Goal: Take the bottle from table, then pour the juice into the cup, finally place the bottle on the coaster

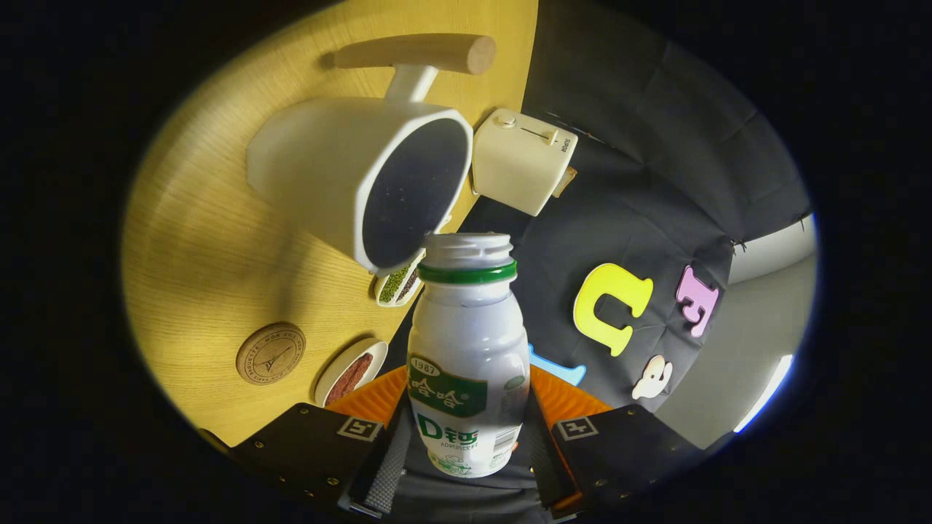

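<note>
My gripper point(467, 444) is shut on a small white bottle point(467, 342) with a green neck ring and green label; its cap is off. The whole view is rolled sideways, so the bottle is tipped. Its open mouth sits right at the rim of a white cup point(364, 175) with a dark inside and a wooden handle point(419, 52). The cup stands on the wooden table point(211, 247). A round cork coaster point(271, 354) lies on the table nearer the fingers, apart from the cup. No juice stream is visible.
A cream toaster point(523, 160) stands beyond the cup by the table's edge. Two small dishes, one with green and dark grains point(399, 284), one with reddish grains point(349, 372), lie along that edge between cup and coaster.
</note>
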`<state>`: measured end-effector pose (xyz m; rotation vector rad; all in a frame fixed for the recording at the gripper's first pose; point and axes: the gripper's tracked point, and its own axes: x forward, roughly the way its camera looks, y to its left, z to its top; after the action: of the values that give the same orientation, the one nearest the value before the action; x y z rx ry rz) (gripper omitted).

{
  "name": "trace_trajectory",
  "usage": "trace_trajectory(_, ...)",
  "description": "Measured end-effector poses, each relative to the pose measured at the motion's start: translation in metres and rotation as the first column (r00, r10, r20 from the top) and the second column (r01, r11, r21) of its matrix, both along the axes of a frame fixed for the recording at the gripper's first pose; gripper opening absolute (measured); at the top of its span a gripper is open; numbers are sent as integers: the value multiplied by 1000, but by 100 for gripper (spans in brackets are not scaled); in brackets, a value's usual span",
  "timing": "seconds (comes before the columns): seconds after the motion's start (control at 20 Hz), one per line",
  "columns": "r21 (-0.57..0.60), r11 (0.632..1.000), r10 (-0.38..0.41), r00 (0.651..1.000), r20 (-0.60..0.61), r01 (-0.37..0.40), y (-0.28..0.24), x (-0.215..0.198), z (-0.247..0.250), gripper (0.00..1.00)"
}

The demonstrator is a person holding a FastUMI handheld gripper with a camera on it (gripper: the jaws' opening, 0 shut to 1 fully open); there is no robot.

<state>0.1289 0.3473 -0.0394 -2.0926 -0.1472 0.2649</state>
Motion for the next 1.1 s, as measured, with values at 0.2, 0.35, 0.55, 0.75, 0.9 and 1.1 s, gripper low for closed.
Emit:
trace_trajectory(0.2,89,996,-8,1000,-17,9,-4,-1,2,72)
trace_trajectory(0.35,187,982,-6,998,-55,16,-6,-1,0,72)
trace_trajectory(0.55,331,942,-23,996,-85,50,-17,-3,-3,72)
trace_trajectory(0.75,455,888,-27,994,-107,73,-21,-5,-3,72)
trace_trajectory(0.9,554,829,-22,994,-109,80,-24,-7,2,72)
trace_trajectory(1.1,708,701,-14,994,-105,85,-27,-7,18,72)
